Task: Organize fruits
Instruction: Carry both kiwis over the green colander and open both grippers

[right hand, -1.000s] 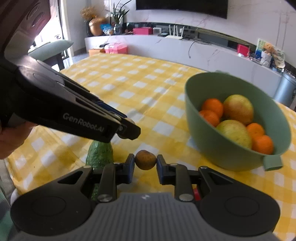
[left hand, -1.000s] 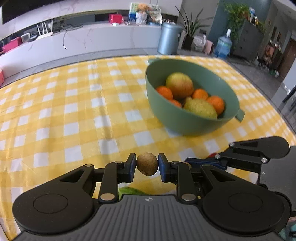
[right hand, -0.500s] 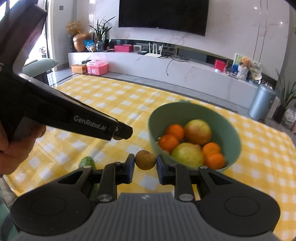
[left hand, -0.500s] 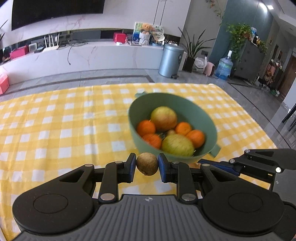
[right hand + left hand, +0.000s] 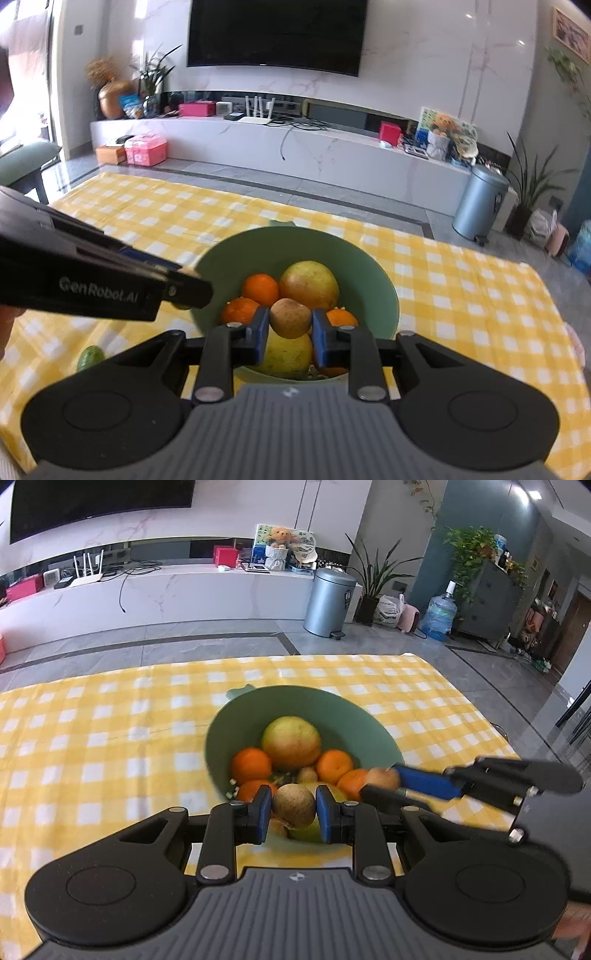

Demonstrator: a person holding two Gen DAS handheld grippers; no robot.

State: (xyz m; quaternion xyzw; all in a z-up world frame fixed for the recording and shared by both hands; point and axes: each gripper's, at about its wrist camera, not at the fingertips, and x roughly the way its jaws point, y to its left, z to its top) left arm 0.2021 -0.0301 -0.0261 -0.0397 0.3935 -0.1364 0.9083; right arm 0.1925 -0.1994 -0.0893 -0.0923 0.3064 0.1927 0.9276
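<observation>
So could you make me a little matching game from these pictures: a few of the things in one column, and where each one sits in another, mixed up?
Things:
1. small brown fruit
2. oranges
3. green fruit
4. grey bin

Places:
A. on the floor beyond the table
B. lying on the checked tablecloth, outside the bowl
C. clamped in the left gripper
D. inside the green bowl

Pairs: 1-C, 2-D, 3-B, 4-A
</observation>
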